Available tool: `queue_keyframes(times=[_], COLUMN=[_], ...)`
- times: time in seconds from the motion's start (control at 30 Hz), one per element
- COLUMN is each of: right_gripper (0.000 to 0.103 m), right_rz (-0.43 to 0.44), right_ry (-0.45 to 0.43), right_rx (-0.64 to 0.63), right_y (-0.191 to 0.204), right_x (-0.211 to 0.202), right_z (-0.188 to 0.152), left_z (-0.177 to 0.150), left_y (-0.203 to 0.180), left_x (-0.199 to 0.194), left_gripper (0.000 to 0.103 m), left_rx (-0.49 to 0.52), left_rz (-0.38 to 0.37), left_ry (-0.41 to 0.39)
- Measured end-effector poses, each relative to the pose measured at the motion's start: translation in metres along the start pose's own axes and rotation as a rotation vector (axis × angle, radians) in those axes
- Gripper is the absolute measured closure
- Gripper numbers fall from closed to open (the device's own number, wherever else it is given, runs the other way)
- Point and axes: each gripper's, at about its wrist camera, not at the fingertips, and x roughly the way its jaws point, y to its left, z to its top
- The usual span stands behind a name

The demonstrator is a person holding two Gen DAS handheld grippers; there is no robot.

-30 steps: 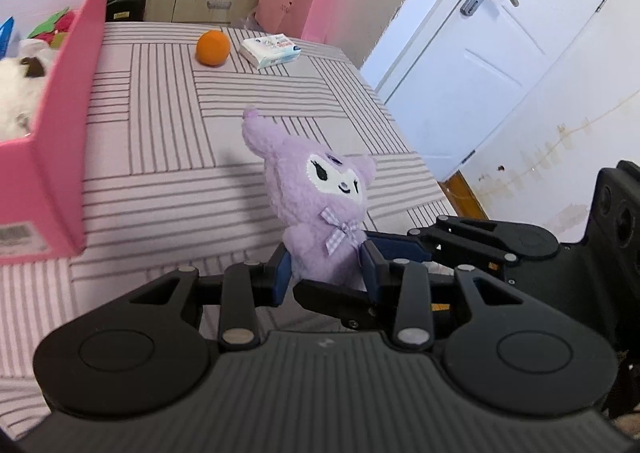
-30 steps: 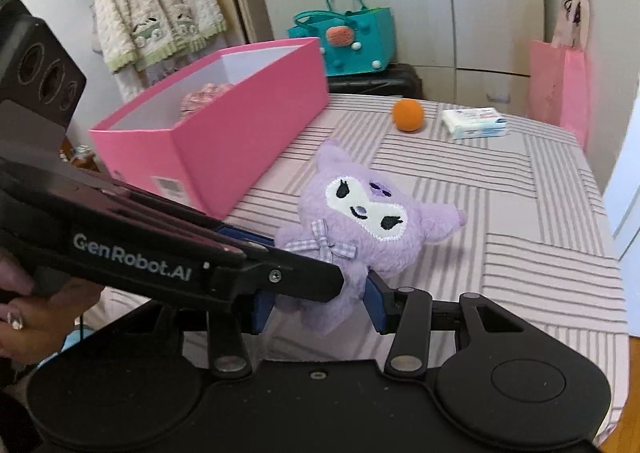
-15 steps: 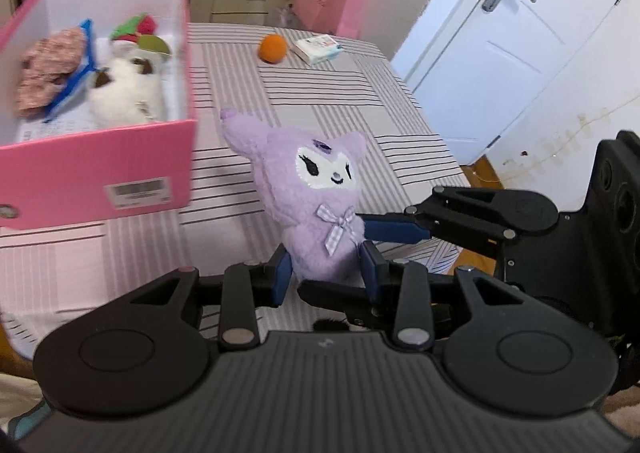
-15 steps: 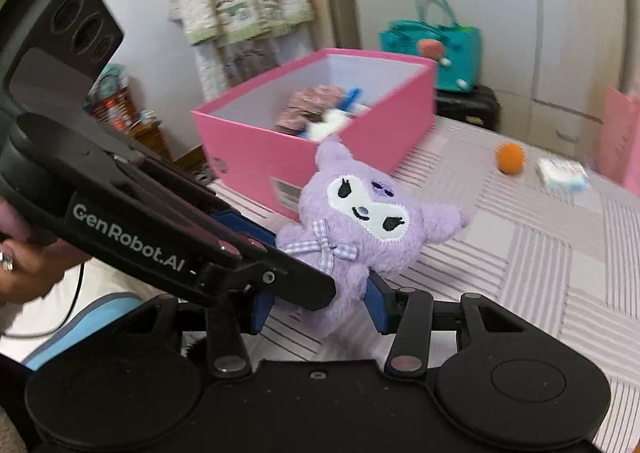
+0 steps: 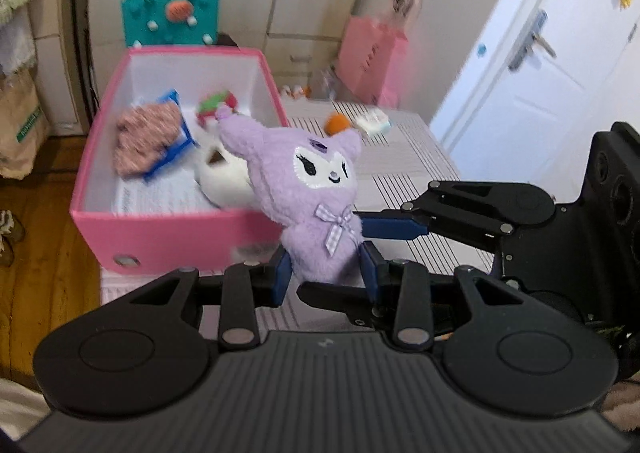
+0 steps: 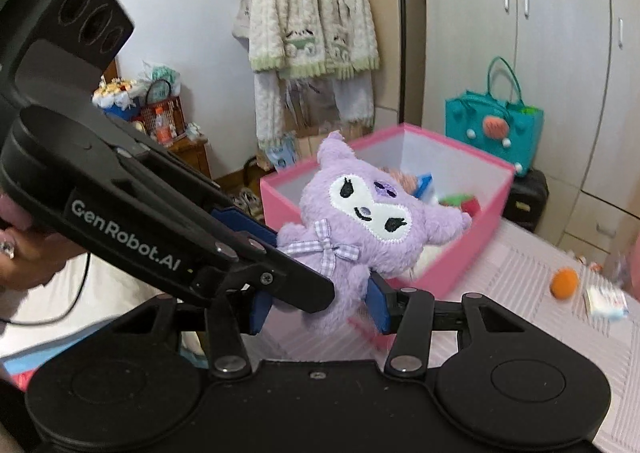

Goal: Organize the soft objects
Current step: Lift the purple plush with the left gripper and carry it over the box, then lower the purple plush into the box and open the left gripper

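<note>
Your left tongs [image 5: 325,274] grasp the purple plush [image 5: 310,197] at frame centre | your right tongs [image 6: 318,311] grasp it too | pink box [image 5: 168,231] left of centre, behind plush.

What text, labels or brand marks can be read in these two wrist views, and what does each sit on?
"GenRobot.AI": white lettering on the side of the left gripper, seen in the right wrist view.
White sticker on the pink box front: blurred, unreadable.
Printed sheet lining the pink box floor: lines of print, too small to read.
Green print on the brown paper bag at the far left: blurred, unreadable.
White packet on the table: print blurred.
</note>
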Motion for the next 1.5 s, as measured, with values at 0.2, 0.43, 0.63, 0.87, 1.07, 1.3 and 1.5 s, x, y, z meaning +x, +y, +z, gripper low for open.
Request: queue_keyframes(times=[0.2, 0.43, 0.63, 0.87, 1.07, 1.3, 1.5], right_gripper=[0.049, 0.049, 0.049, 0.048, 0.044, 0.040, 0.040], right_rz=[0.027, 0.084, 0.118, 0.136, 0.133, 0.094, 0.056], right_ry=[-0.043, -0.034, 0.014, 0.085, 0.125, 0.121, 0.100], right_rx=[-0.017, -0.003, 0.048, 0.121, 0.134, 0.125, 0.100], right_y=[-0.008, -0.031, -0.046, -0.063, -0.070, -0.072, -0.065], right_x=[0.037, 0.086, 0.124, 0.154, 0.163, 0.145, 0.115], right_z=[0.030, 0.056, 0.060, 0.060, 0.058, 0.054, 0.051], left_z=[0.026, 0.050, 0.059, 0.063, 0.061, 0.059, 0.056], left_y=[0.033, 0.076, 0.105, 0.122, 0.127, 0.122, 0.101], left_x=[0.001, 0.017, 0.043, 0.069, 0.078, 0.056, 0.033], left_gripper=[0.068, 0.068, 0.068, 0.068, 0.065, 0.060, 0.056], left_rx=[-0.016, -0.080, -0.129, -0.160, -0.173, -0.198, -0.157], left_rz=[0.067, 0.101, 0.116, 0.125, 0.136, 0.136, 0.121], left_ry=[-0.071, -0.081, -0.057, -0.024, 0.003, -0.047, -0.082])
